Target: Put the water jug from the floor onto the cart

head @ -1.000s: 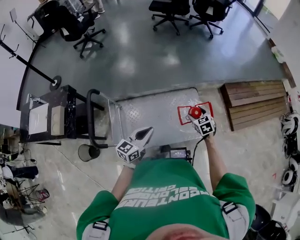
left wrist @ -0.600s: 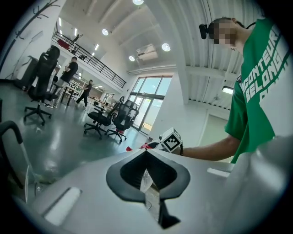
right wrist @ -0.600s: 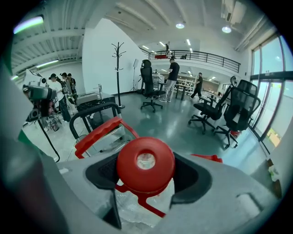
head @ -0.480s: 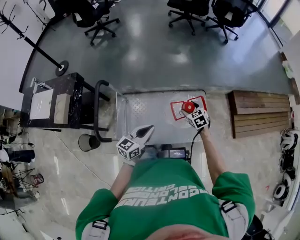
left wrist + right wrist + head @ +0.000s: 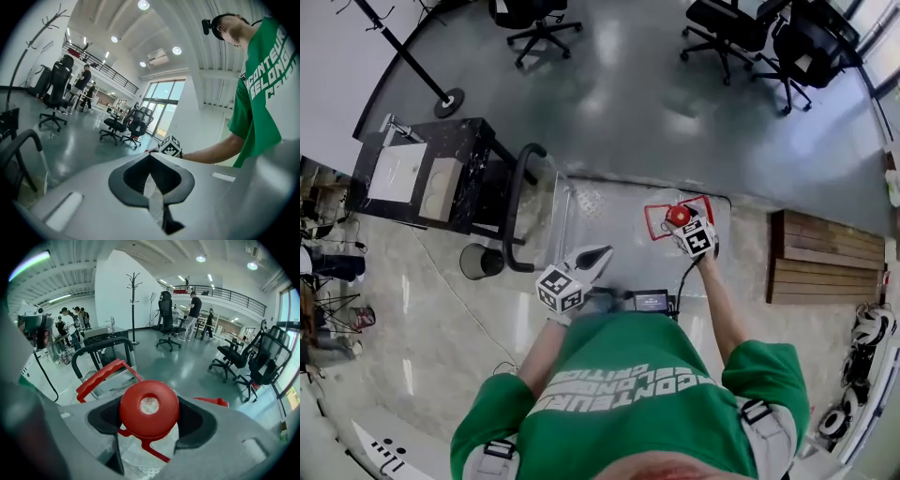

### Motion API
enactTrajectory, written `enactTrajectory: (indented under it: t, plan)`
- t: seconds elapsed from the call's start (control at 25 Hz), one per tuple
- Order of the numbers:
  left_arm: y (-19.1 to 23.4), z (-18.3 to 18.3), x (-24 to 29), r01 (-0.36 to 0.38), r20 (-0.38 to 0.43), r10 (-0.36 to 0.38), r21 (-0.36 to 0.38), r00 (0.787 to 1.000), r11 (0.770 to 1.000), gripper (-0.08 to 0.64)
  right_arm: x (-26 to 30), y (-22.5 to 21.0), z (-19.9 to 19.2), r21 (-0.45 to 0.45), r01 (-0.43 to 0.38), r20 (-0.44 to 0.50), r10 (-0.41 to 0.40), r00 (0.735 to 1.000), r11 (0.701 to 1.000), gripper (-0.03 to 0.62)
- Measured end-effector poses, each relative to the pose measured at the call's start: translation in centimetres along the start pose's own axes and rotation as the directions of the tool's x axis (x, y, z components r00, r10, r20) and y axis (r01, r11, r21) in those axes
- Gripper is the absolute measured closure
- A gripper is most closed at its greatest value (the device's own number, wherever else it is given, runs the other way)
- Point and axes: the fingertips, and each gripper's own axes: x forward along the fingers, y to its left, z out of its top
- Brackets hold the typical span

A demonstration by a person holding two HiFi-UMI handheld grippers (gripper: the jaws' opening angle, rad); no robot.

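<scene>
The water jug [image 5: 149, 409] is upright over the cart [image 5: 600, 220] deck, neck up. Its red cap is clamped between the jaws of the right gripper [image 5: 685, 227], which reaches in from above. The body is clear, inside a red carry frame. Resting or hanging? Can't tell. The left gripper [image 5: 596, 255], jaws closed on nothing, hovers nearer the cart's push handle [image 5: 517, 206].

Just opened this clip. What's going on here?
A person in a green shirt holds a gripper in each hand. The right gripper is clamped on the red cap of the water jug, which is over the metal deck of the cart. I cannot tell if the jug rests on the deck. The left gripper is shut and empty, off to the side.
</scene>
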Motion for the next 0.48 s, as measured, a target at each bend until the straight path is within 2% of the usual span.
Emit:
enactTrajectory:
  t: [0.16,0.48]
  plan:
    - [2.0,-0.7,-1.2,-0.068,-0.018,0.068,-0.015,0.998,0.998,0.548,2.7,1.0,0.7,-0.028,-0.034,-0.032,0.034,0.999,0.999,0.29]
    - [4.1,-1.9,-3.0,-0.147,-0.012,0.147,-0.071,0.989,0.987,0.548,7.6,3.2,0.2,-0.071,-0.106,-0.106,0.098,0.989,0.992,0.29]
